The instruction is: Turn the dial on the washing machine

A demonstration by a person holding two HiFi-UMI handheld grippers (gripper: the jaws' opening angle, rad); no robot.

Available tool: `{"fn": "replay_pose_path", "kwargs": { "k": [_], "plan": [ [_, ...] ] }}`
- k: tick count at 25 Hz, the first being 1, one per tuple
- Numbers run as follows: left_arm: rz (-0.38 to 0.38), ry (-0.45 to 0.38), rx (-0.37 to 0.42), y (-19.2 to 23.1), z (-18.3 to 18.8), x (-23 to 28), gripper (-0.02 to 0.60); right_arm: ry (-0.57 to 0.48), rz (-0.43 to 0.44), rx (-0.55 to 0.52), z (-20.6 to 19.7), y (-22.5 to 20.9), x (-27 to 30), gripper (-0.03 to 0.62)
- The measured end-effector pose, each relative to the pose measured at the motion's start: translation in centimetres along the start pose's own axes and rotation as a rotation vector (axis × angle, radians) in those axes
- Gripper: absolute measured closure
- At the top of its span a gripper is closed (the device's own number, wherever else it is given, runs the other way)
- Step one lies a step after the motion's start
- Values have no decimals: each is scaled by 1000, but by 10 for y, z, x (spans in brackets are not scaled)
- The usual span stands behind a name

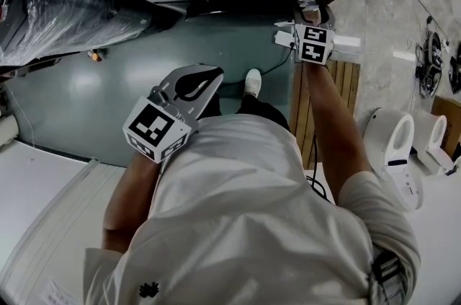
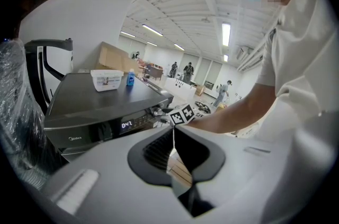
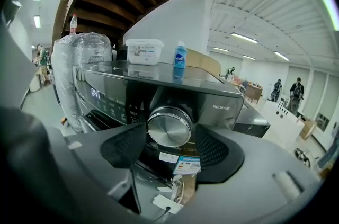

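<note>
1 × dark grey washing machine point(image 3: 119, 91) with a glossy front panel; every place below is given from it.
1 × round brushed-metal dial point(image 3: 169, 126), on the machine's front panel, at the end away from the lit digits.
1 × lit digital display point(image 2: 126, 124), on the same panel, reading 0:47.
1 × white rectangular plastic tub point(image 3: 144, 51), on the machine's top.
1 × small blue plastic bottle point(image 3: 180, 56), on the machine's top, just beside the tub.
1 × clear-film-wrapped bundle point(image 3: 85, 61), beside the machine at its display end.
1 × right hand-held gripper point(image 1: 310, 5), at the machine's front, closed onto the dial with one black pad at each side of its rim.
1 × left hand-held gripper point(image 1: 207, 78), well apart from the machine, jaws pressed together edge to edge.
2 × black-and-white marker cubes, one on each gripper.
</note>
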State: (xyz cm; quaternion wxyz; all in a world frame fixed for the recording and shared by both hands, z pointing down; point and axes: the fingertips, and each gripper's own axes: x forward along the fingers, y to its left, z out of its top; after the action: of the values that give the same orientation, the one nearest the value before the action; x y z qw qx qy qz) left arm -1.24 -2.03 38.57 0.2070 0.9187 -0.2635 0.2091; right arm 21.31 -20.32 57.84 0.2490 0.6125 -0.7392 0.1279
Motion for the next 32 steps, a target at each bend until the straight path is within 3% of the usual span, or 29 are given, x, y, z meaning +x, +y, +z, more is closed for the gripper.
{"fn": "replay_pose_path", "kwargs": {
  "k": [7,11,20,32],
  "plan": [
    [-7,-1,-4,-2,3,1,522,16,-39,-240,-6,3,2,327],
    [-9,1,-4,-2,2,1,522,36,-58,-280,-7,5,6,329],
    [2,-4,-8,3,1,-2,522,31,-94,-145,-4,3,8,330],
    [1,-6,-11,2,1,-2,522,-14,-11,154,2,-5,1,330]
  ]
}}
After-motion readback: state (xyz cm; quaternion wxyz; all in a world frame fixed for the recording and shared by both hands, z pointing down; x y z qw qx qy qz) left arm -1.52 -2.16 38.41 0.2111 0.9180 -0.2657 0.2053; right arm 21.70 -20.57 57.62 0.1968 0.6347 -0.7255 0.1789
